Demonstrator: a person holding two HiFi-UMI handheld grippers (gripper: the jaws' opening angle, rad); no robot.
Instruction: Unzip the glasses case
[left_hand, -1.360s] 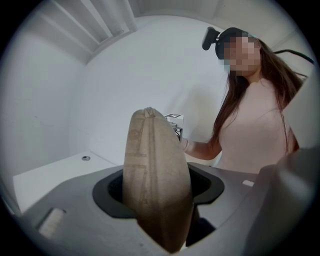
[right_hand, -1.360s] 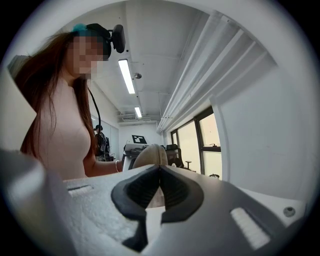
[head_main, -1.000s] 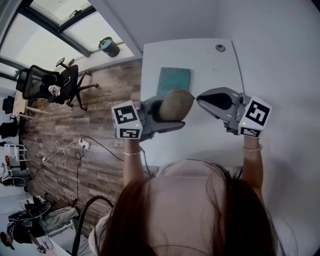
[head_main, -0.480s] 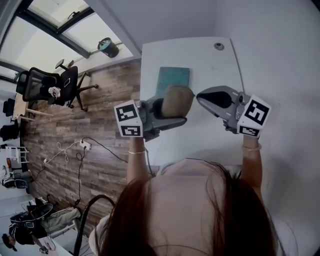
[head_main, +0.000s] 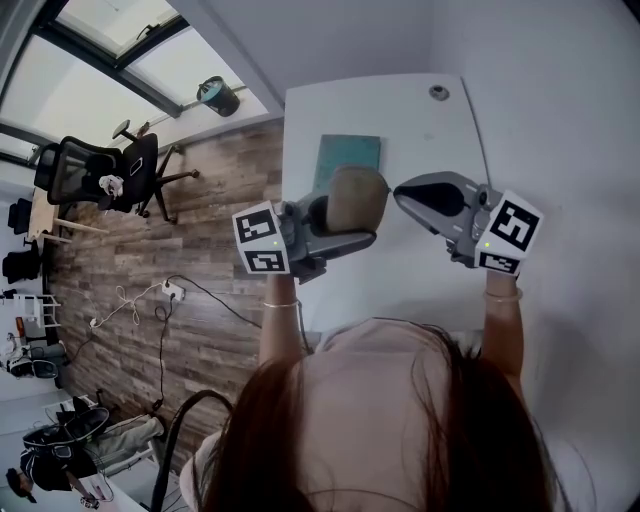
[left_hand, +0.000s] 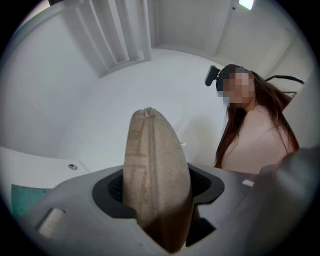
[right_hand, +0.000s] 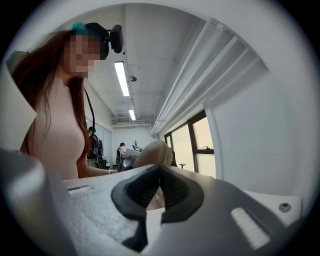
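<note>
A tan fabric glasses case (head_main: 355, 200) is held above the white table, edge up, with my left gripper (head_main: 345, 218) shut on it. In the left gripper view the case (left_hand: 155, 175) stands upright between the grey jaws of the left gripper (left_hand: 157, 202), its zip seam running over the top. My right gripper (head_main: 402, 193) hovers just right of the case, its jaws shut and its tip a short gap from the case's end. In the right gripper view the right gripper (right_hand: 160, 170) has its tips meeting, with the case (right_hand: 152, 152) showing behind them. Nothing visible sits between those tips.
The white table (head_main: 420, 120) carries a green mat (head_main: 348, 160) behind the case and a round cable grommet (head_main: 439, 93) near its far edge. Left of the table lie wood flooring, an office chair (head_main: 100, 165) and loose cables. A white wall runs along the right.
My left gripper with the case has shifted slightly right, toward the right gripper. The right gripper has stayed in place.
</note>
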